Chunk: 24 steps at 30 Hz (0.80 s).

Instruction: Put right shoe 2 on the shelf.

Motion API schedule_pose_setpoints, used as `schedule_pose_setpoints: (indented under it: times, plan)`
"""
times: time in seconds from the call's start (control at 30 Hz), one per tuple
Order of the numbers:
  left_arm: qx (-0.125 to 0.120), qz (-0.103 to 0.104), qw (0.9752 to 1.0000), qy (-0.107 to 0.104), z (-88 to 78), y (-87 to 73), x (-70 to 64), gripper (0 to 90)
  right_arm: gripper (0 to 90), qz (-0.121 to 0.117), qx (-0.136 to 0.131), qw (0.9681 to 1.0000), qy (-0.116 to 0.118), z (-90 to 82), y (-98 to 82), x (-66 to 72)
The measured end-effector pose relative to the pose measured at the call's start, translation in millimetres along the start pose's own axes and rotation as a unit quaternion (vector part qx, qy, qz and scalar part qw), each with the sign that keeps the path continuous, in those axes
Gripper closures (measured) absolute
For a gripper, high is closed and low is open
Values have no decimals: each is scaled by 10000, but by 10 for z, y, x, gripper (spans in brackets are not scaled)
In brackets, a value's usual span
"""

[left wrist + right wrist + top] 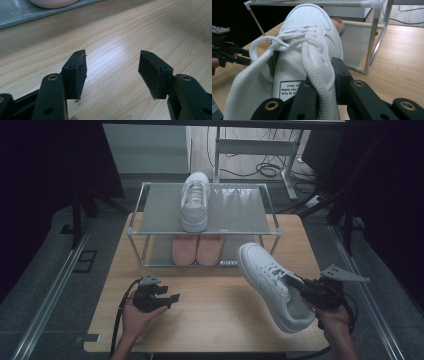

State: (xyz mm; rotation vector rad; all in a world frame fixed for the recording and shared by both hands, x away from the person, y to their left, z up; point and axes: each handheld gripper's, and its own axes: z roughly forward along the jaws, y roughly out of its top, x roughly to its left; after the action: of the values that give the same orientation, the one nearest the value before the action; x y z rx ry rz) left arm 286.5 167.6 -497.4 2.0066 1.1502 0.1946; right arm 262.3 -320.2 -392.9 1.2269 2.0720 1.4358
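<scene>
From the high view, the right gripper (298, 285) is clamping a white sneaker (265, 282) by the side of its collar and holding it tilted over the right part of the wooden table (210, 320), toe pointing toward the shoe rack (250, 210). The matching white sneaker (195, 200) is sitting on the rack's top shelf, and a pair of pink shoes (196, 249) is sitting on the lower one. The left gripper (167, 296) is hanging out low over the left part of the table, well apart from the held shoe, with nothing in it.

Left gripper view: the jaws are standing wide apart over bare wood grain, pads (77, 75) gripping nothing. The rack's grey bottom shelf (30, 12) and a pink toe (53, 3) are peeking in at the top edge.

Right gripper view: the jaws are pinching narrow on the sneaker's (307, 35) padded collar wall, one pad inside the shoe and one outside. Laces are flopping loose toward the camera, and the size label inside is showing. The rack's frame (374, 35) is sitting just past the toe, and the left gripper (227, 53) is showing off at the left edge.
</scene>
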Motion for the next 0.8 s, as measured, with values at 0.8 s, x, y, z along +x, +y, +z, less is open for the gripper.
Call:
schedule_pose_setpoints:
  times: [0.8]
  plan:
    - [14, 8, 10000, 0, 9, -5, 20, 402, 818, -139, -315, 9989, 330, 236, 676, 214]
